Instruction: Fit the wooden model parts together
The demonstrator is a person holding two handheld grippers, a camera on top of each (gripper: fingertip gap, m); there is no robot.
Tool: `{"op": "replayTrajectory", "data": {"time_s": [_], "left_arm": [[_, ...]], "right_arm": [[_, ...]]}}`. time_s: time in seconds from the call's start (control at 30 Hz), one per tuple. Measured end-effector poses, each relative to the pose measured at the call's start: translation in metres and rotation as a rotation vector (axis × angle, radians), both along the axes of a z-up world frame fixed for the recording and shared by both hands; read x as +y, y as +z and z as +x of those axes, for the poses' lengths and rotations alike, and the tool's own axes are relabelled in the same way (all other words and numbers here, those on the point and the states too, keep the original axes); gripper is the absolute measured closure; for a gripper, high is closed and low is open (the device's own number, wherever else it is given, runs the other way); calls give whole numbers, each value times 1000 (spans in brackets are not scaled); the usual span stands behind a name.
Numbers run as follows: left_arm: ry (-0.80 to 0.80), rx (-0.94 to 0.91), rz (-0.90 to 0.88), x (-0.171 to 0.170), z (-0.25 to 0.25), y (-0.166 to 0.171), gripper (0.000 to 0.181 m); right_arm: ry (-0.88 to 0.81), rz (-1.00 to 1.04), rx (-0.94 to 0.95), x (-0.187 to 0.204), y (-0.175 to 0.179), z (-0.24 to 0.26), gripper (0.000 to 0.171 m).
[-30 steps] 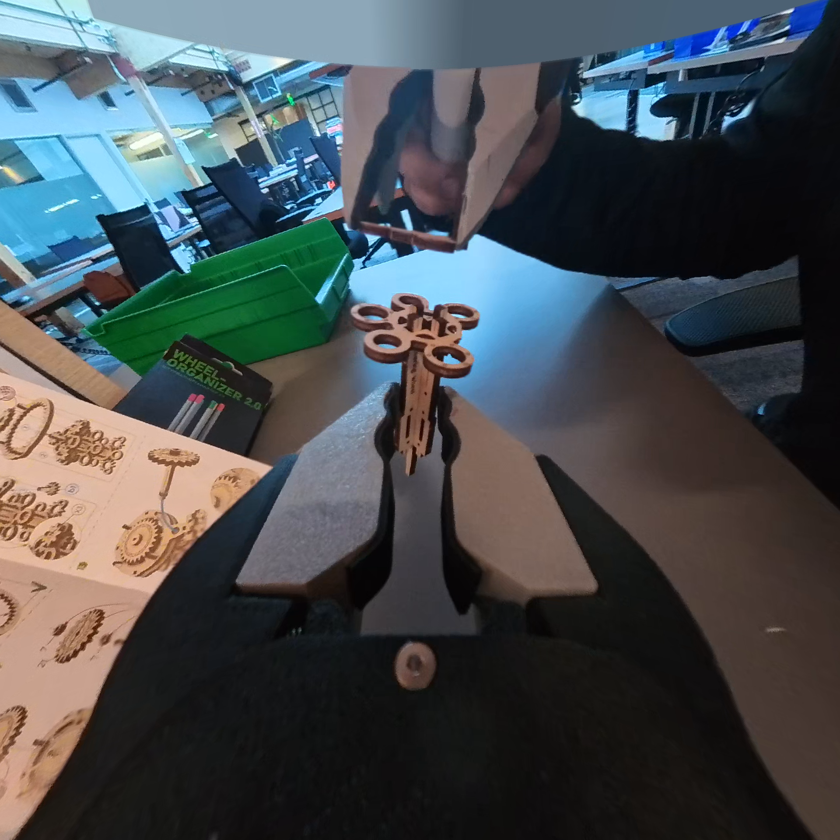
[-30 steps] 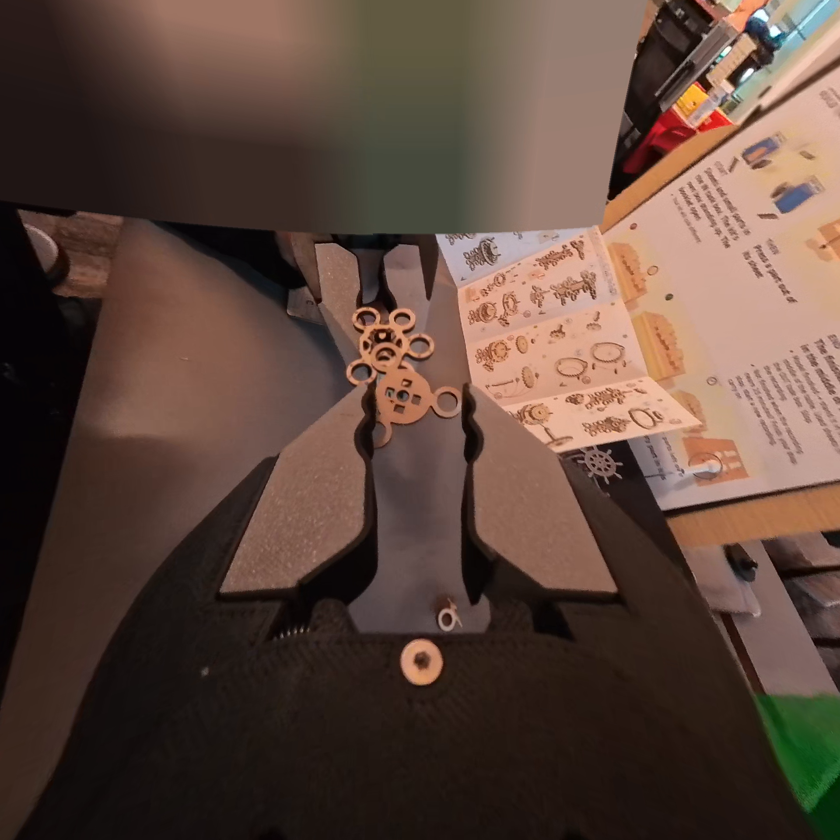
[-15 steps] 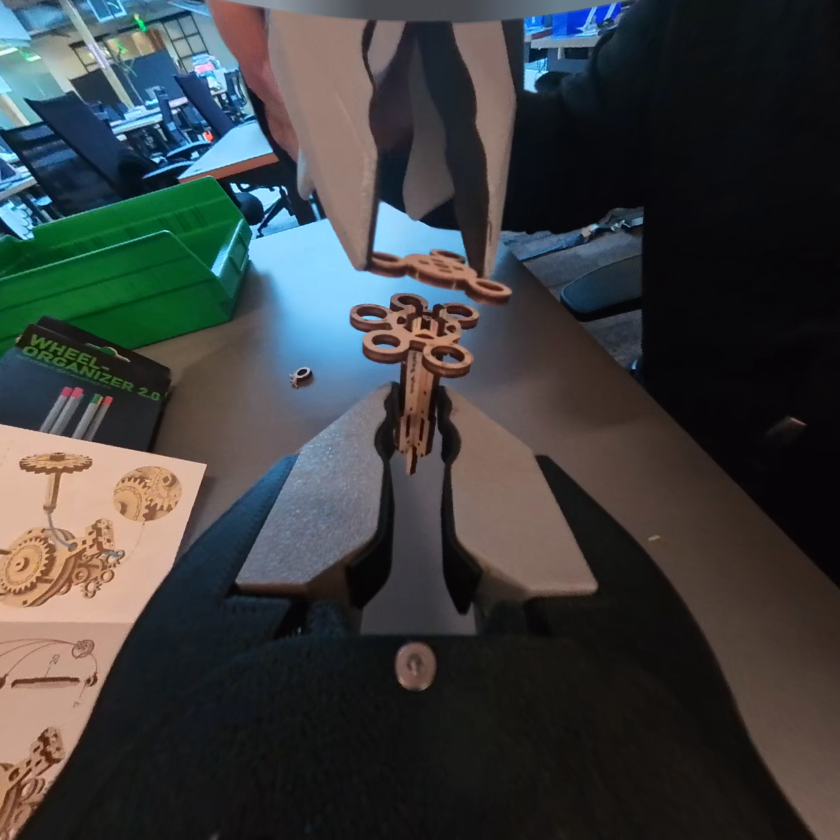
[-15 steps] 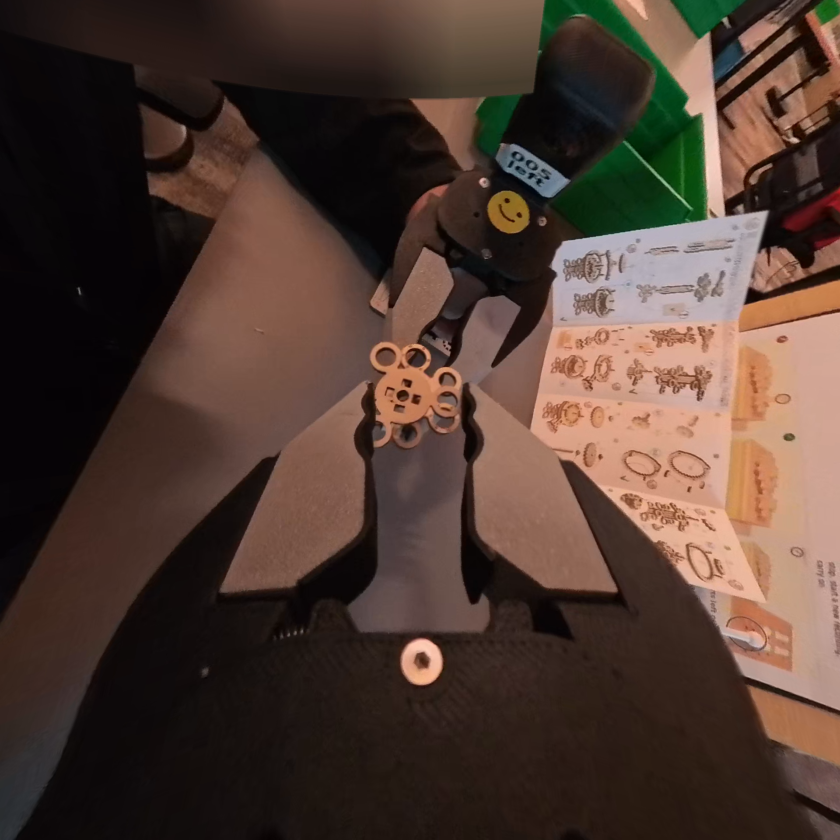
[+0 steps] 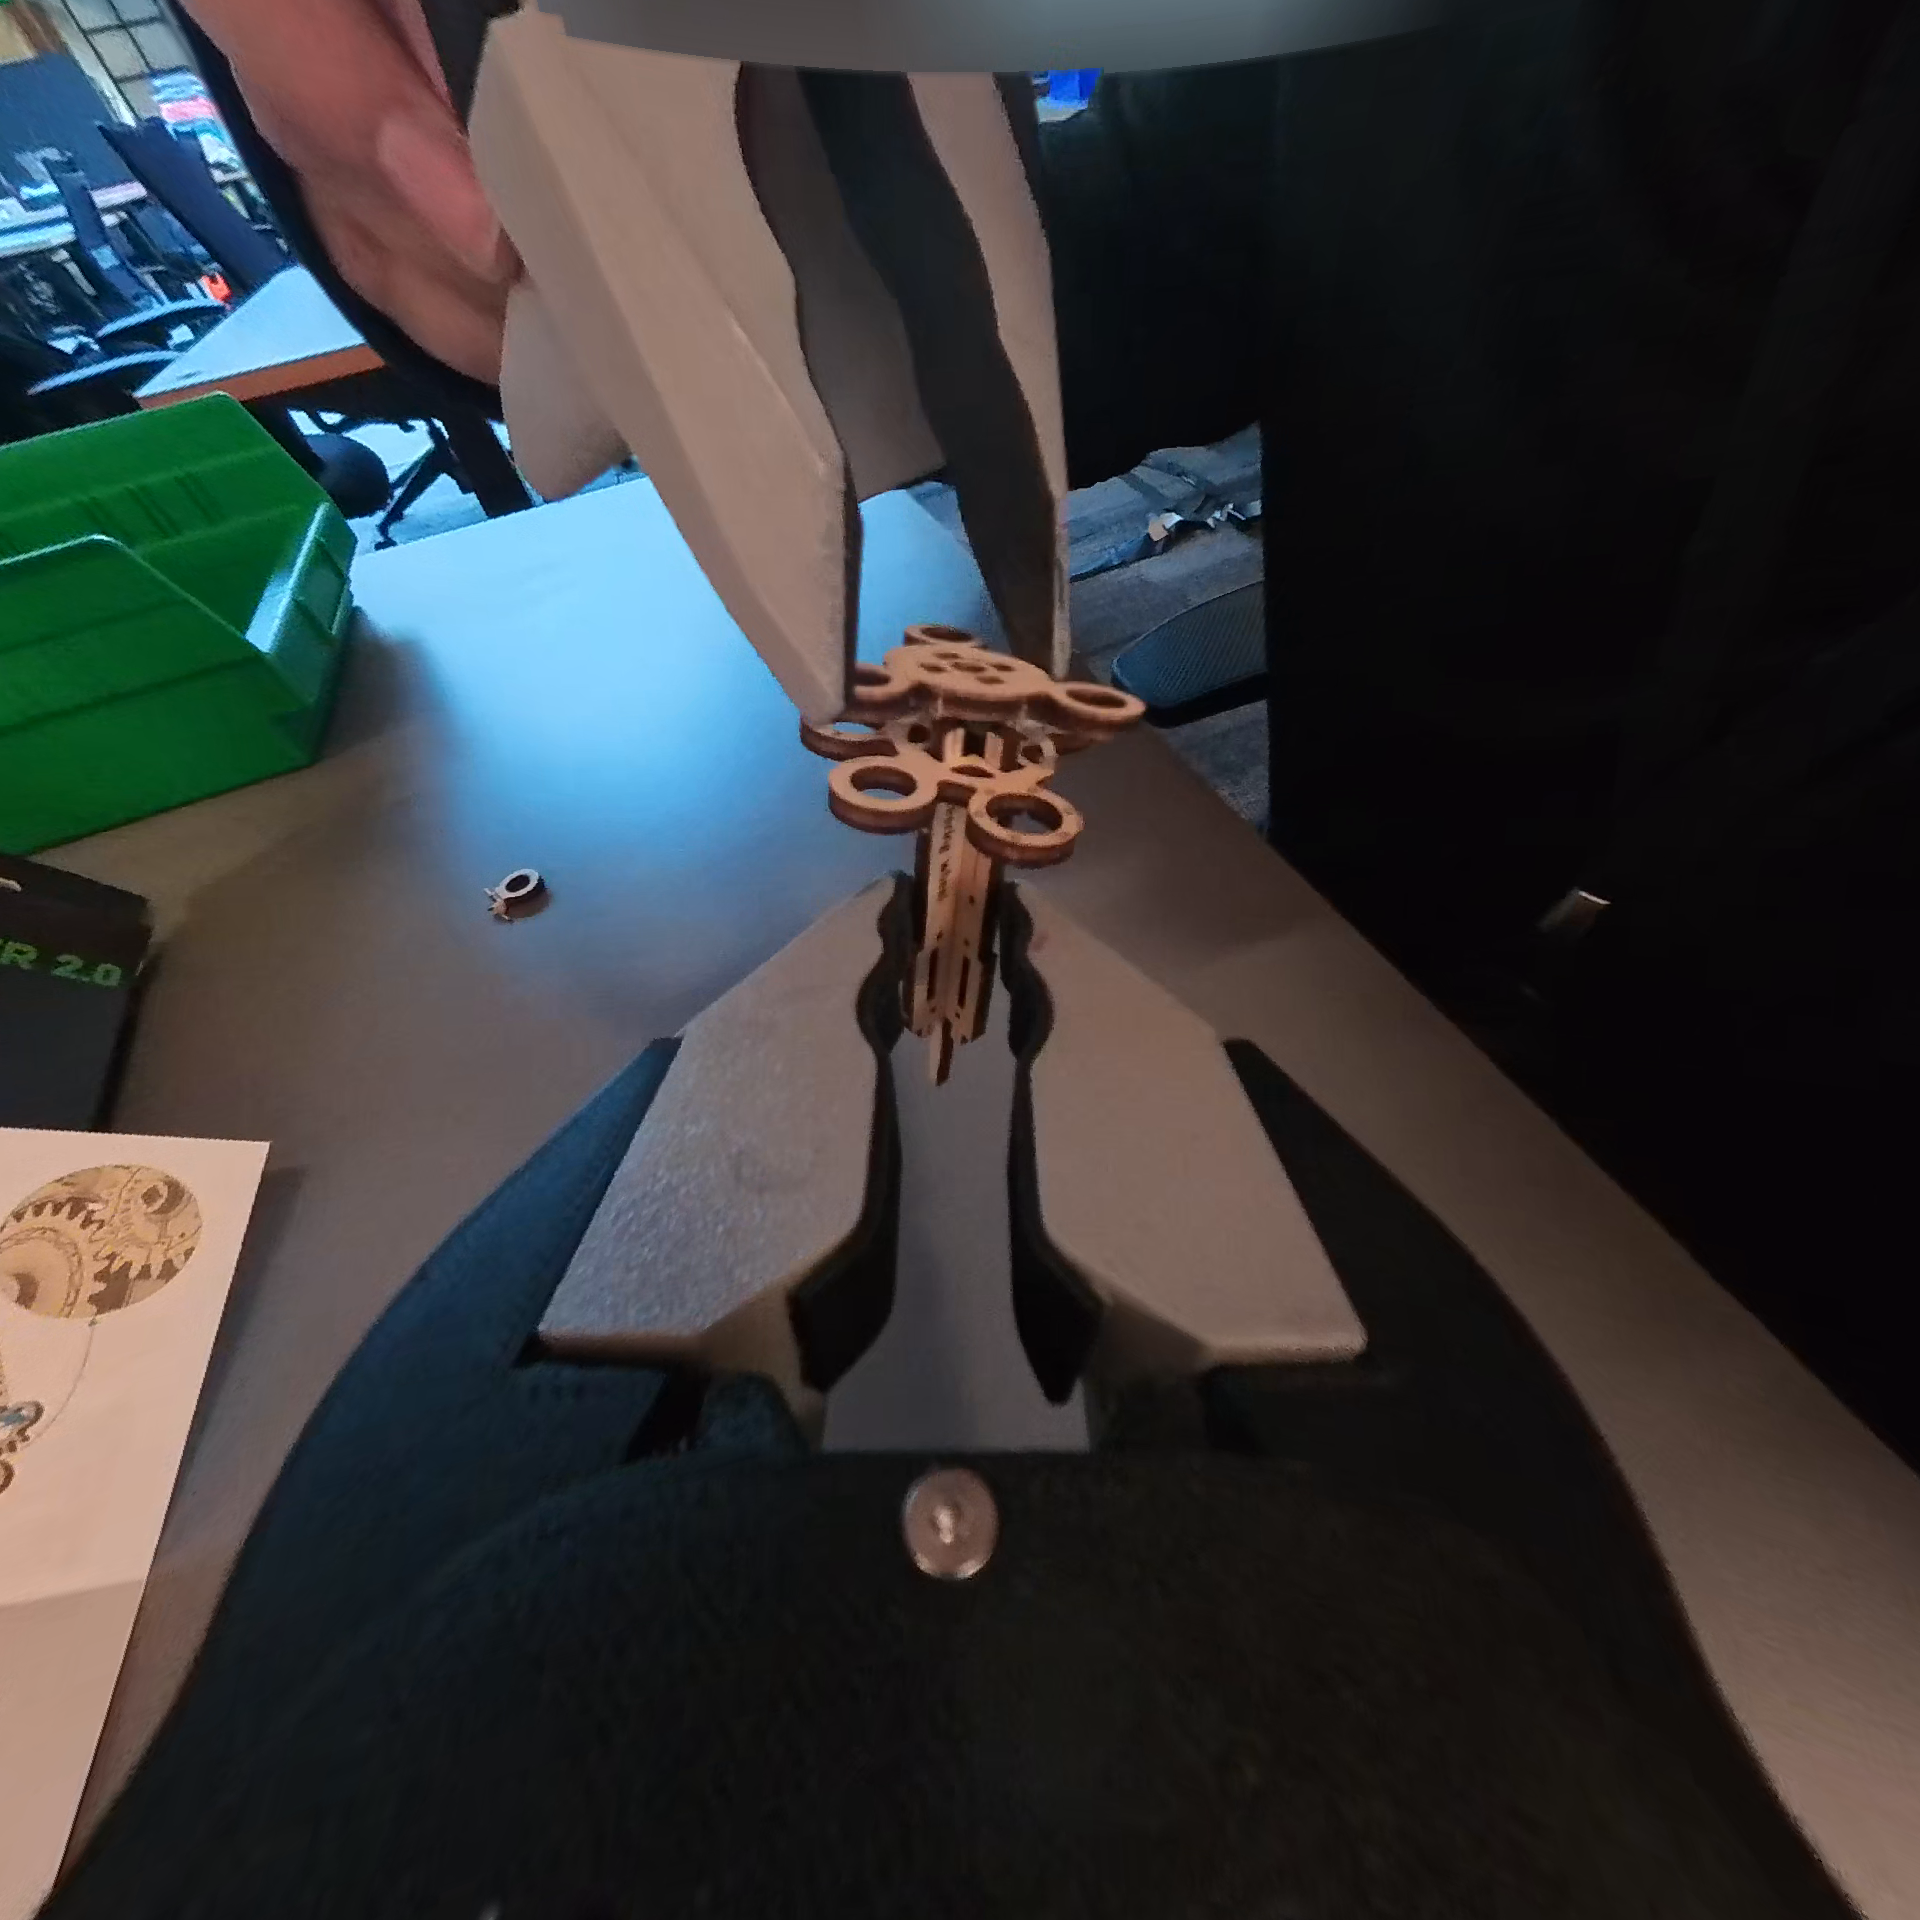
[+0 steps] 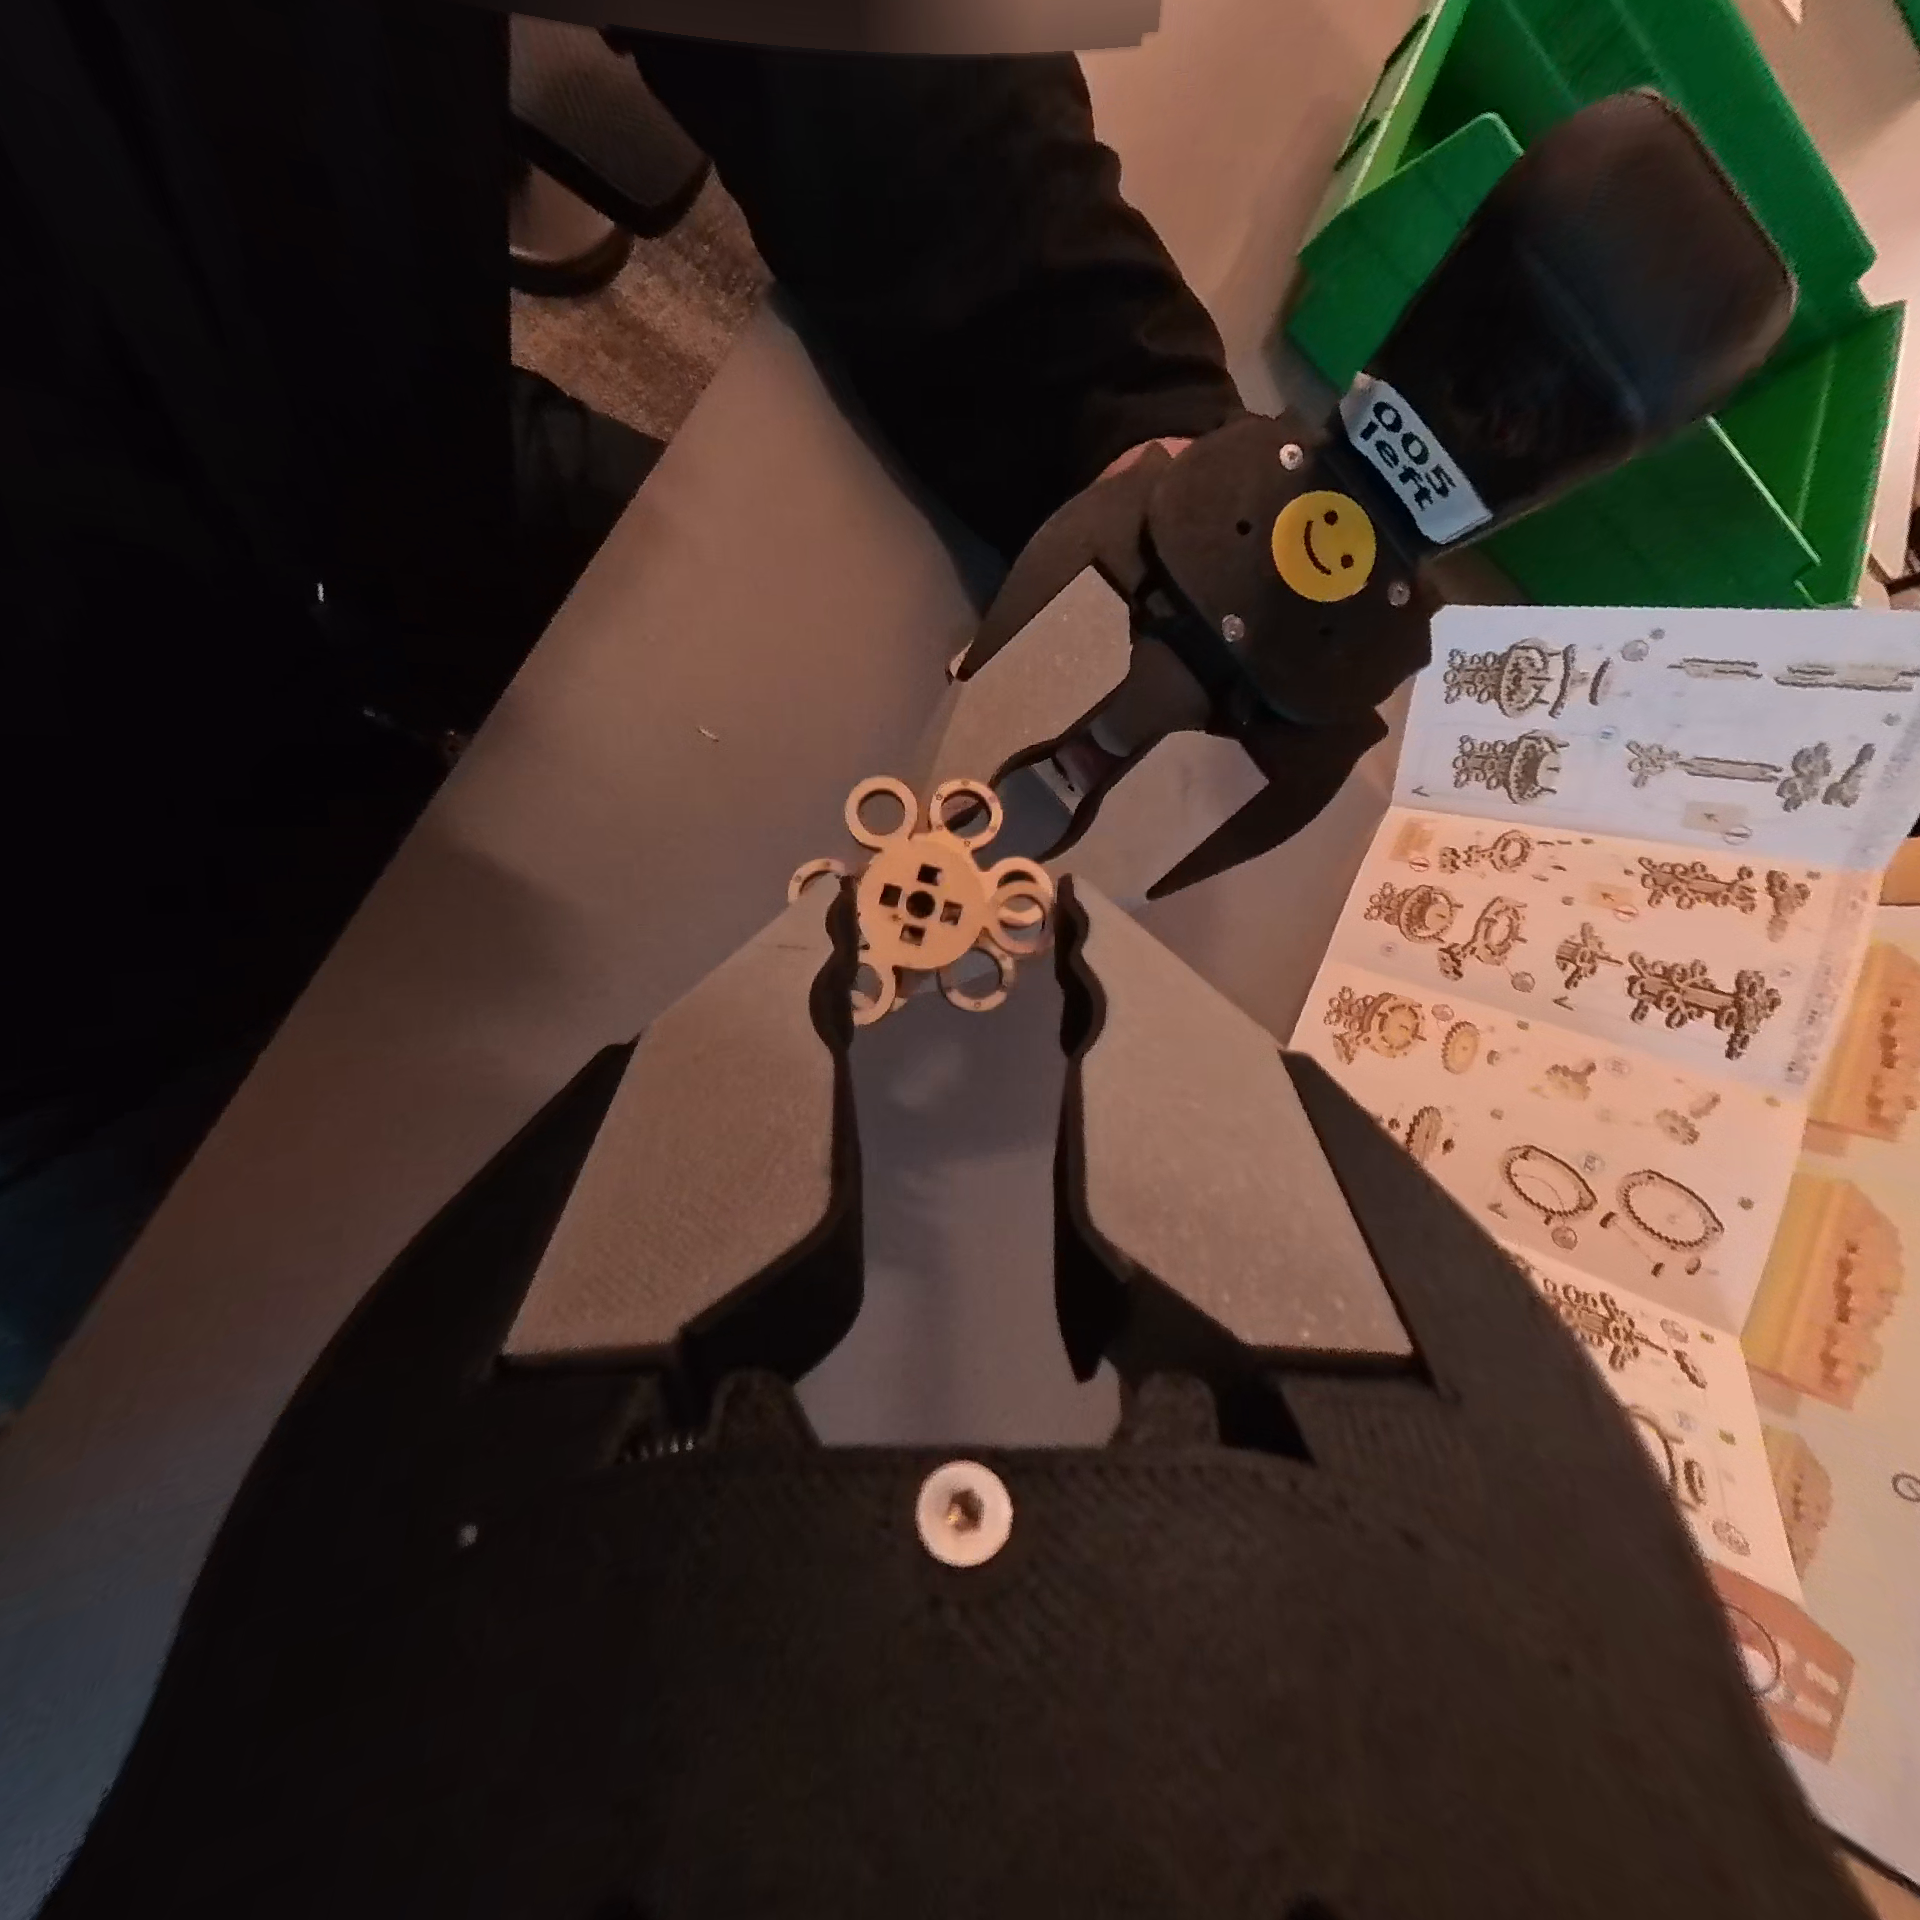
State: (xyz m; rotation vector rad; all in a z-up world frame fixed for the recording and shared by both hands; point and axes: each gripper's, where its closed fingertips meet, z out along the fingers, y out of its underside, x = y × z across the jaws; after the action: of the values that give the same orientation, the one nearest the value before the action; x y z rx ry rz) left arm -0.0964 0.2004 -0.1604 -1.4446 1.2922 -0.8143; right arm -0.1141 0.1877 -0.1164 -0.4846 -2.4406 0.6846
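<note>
In the left wrist view my left gripper is shut on an upright wooden shaft with a ringed wooden disc on its top. My right gripper comes down from above, shut on a second ringed disc held flat, directly over the first and touching or nearly touching it. In the right wrist view my right gripper grips this disc by its edges. The disc has square holes in its middle. The lower disc's rings show behind it. The left gripper's black body lies beyond it, its tips hidden.
On the grey table lie a small loose wooden ring, a black box and an instruction sheet. Green bins stand at the back. A person's hand holds the right gripper. Some 5 cm of space lies between my two pairs of fingers.
My right gripper has come down with its disc from well above the shaft to right over the first disc. My left gripper still holds the shaft upright.
</note>
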Motion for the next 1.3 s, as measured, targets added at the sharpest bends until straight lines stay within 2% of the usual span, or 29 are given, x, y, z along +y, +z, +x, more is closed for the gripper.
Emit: {"op": "replayTrajectory", "data": {"time_s": [0.73, 1.3], "left_arm": [[-57, 2, -59, -10, 5, -2, 169], [-61, -52, -75, -10, 6, 5, 169]], "right_arm": [[62, 0, -184, -10, -5, 2, 137], [51, -46, -219, -10, 1, 2, 137]]}}
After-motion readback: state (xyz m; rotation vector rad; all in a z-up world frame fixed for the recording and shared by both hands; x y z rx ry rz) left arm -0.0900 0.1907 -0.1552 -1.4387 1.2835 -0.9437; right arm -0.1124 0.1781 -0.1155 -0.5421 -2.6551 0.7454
